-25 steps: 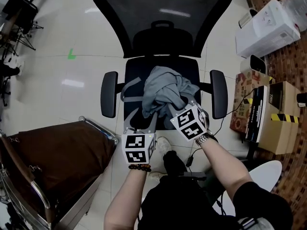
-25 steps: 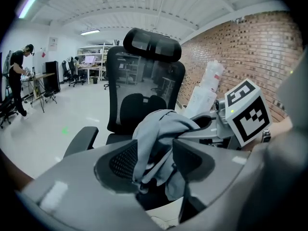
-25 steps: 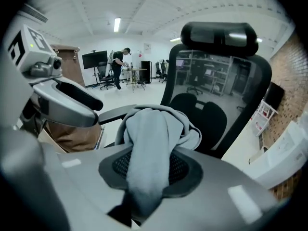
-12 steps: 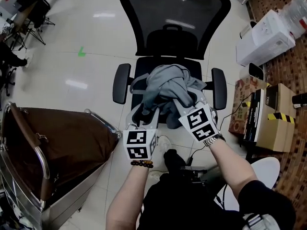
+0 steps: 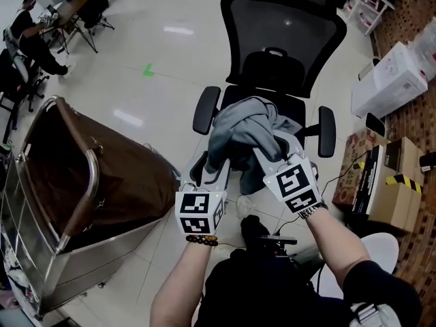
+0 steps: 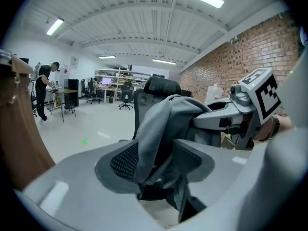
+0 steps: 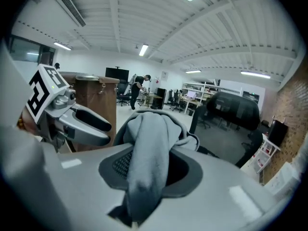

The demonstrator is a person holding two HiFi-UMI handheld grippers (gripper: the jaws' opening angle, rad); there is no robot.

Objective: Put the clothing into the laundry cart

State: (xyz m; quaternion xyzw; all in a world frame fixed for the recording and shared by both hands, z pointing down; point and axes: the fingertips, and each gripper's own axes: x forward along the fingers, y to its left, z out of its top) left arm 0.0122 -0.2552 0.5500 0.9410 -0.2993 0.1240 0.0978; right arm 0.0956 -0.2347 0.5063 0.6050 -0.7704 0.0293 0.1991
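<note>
Pads (image 6: 122, 160) clamping clothing (image 6: 159, 124) show only in gripper views.

Clothing (image 5: 242, 125) is grey, chair (image 5: 286, 26) black mesh — laundry cart (image 5: 129, 176) brown.

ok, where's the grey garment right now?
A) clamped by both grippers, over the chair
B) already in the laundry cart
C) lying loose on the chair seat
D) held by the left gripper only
A: each gripper view shows the grey garment pinched between the jaws of the left gripper and right gripper. It hangs over the office chair, and the laundry cart is off to the left.
</note>
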